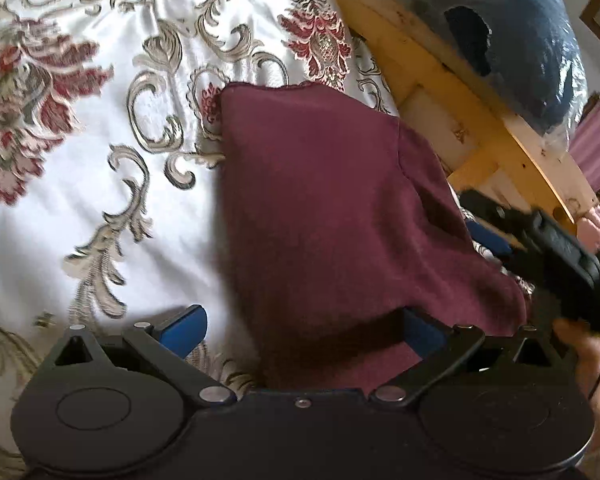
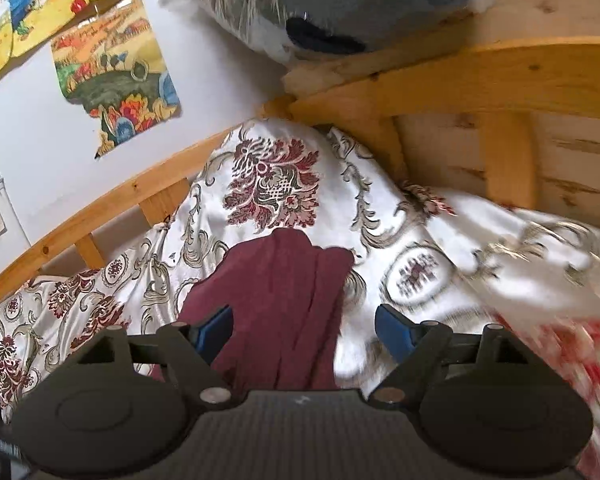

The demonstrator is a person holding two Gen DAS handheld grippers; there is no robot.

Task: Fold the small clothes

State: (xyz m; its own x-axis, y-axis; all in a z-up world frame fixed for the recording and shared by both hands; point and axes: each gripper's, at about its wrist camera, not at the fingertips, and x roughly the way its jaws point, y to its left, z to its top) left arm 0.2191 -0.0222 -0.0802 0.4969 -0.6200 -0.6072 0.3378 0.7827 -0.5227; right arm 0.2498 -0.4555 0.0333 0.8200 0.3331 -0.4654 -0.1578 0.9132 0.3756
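We're working on a bed (image 1: 52, 240) with a white floral bedspread (image 2: 276, 184), pine frame (image 2: 440, 76) all around. The maroon garment (image 1: 320, 208) lies on it, partly folded, long axis running away from both grippers toward the headboard side. Our left gripper (image 1: 300, 328) is spread wide, with the near hem draped over its right pad and nothing pinched. The right gripper (image 2: 304, 332) is also apart: cloth lies between the jaws, nearer the left pad, not clamped. Left looks closer to the cloth's bulk, I'd guess. The wall posters (image 2: 116, 76) carry some scribbly writing, too blurred to read. No brand labels visible.
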